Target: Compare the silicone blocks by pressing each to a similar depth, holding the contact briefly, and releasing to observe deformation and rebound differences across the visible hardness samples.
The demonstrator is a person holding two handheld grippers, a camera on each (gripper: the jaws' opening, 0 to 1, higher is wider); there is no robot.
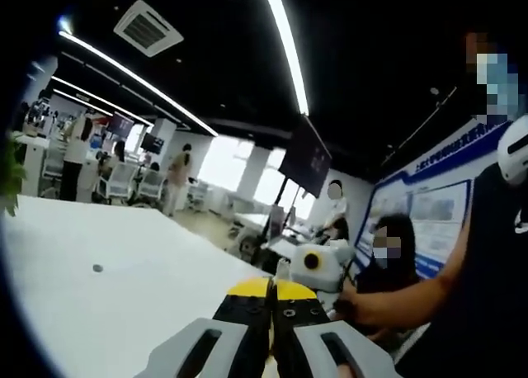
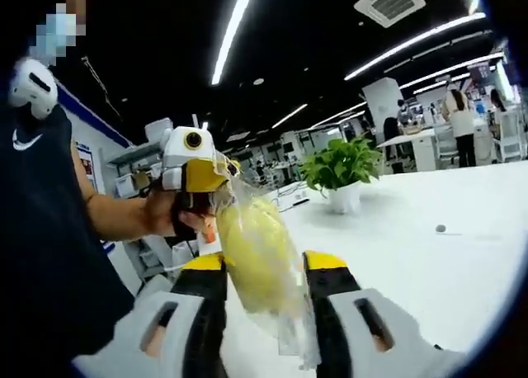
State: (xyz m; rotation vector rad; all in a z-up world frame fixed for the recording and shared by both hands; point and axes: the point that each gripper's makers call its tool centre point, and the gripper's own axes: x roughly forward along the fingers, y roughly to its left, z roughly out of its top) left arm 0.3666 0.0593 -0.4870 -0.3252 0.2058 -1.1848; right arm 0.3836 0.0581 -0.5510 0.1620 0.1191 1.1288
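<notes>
Right gripper [image 2: 264, 266]: jaws spread either side of a yellow silicone block in clear bag [image 2: 257, 258]; contact unclear, bag's lower end cut off. Left gripper [image 1: 272, 291]: jaws together above the white table [image 1: 124, 287]. Beyond the bag, a potted plant [image 2: 342, 176].

Open-plan office: desks [image 1: 124, 180], strip lights [image 1: 285, 40], wall screen [image 1: 307, 157]
</notes>
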